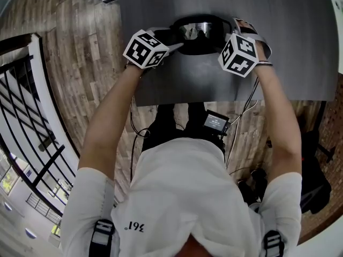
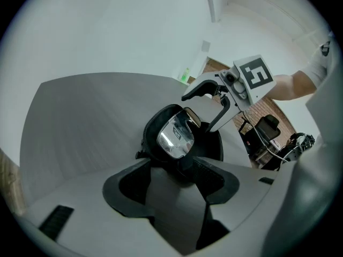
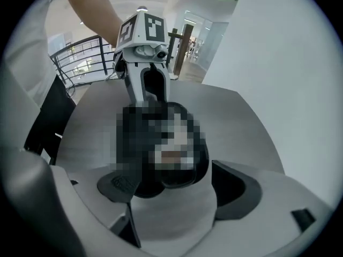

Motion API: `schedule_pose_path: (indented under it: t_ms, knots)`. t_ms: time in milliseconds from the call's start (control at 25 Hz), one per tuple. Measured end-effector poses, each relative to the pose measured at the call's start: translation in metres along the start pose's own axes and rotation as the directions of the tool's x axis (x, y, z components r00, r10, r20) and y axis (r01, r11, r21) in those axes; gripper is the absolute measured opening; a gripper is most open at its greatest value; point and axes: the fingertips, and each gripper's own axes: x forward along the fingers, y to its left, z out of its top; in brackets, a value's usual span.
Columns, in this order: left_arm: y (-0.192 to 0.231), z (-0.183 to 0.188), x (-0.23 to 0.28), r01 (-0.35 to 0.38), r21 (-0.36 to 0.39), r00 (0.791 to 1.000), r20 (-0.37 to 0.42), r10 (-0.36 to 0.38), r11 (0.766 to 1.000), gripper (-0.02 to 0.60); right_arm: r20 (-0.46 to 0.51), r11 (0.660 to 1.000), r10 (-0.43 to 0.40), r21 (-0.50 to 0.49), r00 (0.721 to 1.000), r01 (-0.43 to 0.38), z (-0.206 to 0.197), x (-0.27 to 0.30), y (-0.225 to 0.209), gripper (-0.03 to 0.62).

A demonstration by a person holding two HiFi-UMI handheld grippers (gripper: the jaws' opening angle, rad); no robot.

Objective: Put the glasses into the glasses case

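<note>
Glasses [image 2: 174, 135], mirrored lens up, lie inside the open black glasses case [image 1: 201, 50] on a gray table [image 1: 284, 63]. The left gripper [image 2: 177, 169] clamps one end of the case (only its tips meet it). At the other end the right gripper [image 3: 174, 180] straddles the case, jaws spread wide and gripping nothing.

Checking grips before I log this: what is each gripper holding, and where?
The left gripper pinches the near end of the open black oval glasses case. The right gripper holds nothing; its jaws stand open.
</note>
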Motion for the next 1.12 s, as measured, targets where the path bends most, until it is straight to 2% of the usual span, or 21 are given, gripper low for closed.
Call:
schedule_pose_path:
  t_ms: [200, 360, 560, 600, 680, 720, 840, 1000, 1120]
  knots:
    - [-0.001, 0.002, 0.000, 0.017, 0.070, 0.999, -0.030, -0.015, 0.997, 0.256, 0.041, 0.995, 0.023, 0.098, 0.999, -0.027, -0.006, -0.013, 0.006, 0.397]
    - [0.000, 0.005, 0.000, 0.032, 0.146, 0.998, -0.067, -0.023, 0.989, 0.256, -0.001, 0.991, 0.026, 0.128, 1.000, -0.026, -0.024, -0.015, 0.004, 0.396]
    - [0.000, 0.006, 0.002, 0.055, 0.197, 0.994, -0.103, -0.035, 0.979, 0.256, -0.017, 0.999, 0.019, 0.047, 1.000, -0.018, -0.024, -0.017, 0.007, 0.373]
    - [-0.001, 0.006, 0.002, 0.058, 0.200, 0.994, -0.106, -0.037, 0.978, 0.256, -0.018, 1.000, 0.014, 0.023, 1.000, -0.013, -0.023, -0.017, 0.009, 0.347]
    - [-0.001, 0.005, 0.002, 0.060, 0.203, 0.993, -0.108, -0.039, 0.977, 0.256, -0.015, 1.000, 0.006, -0.007, 1.000, -0.006, -0.021, -0.016, 0.011, 0.236]
    - [-0.001, 0.005, 0.002, 0.061, 0.202, 0.993, -0.107, -0.040, 0.977, 0.256, -0.012, 1.000, 0.006, -0.010, 1.000, -0.006, -0.020, -0.016, 0.012, 0.218]
    - [0.000, 0.005, 0.003, 0.061, 0.204, 0.994, -0.105, -0.040, 0.977, 0.256, -0.002, 1.000, -0.015, -0.025, 1.000, 0.015, -0.019, -0.019, 0.009, 0.213]
    - [0.000, 0.005, 0.004, 0.061, 0.212, 0.994, -0.106, -0.039, 0.975, 0.256, -0.019, 0.990, -0.092, -0.106, 0.996, 0.090, -0.018, -0.021, 0.000, 0.210]
    - [0.000, 0.006, 0.004, 0.063, 0.212, 0.993, -0.107, -0.041, 0.975, 0.256, -0.037, 0.989, -0.113, -0.098, 0.993, 0.109, -0.022, -0.015, -0.001, 0.212]
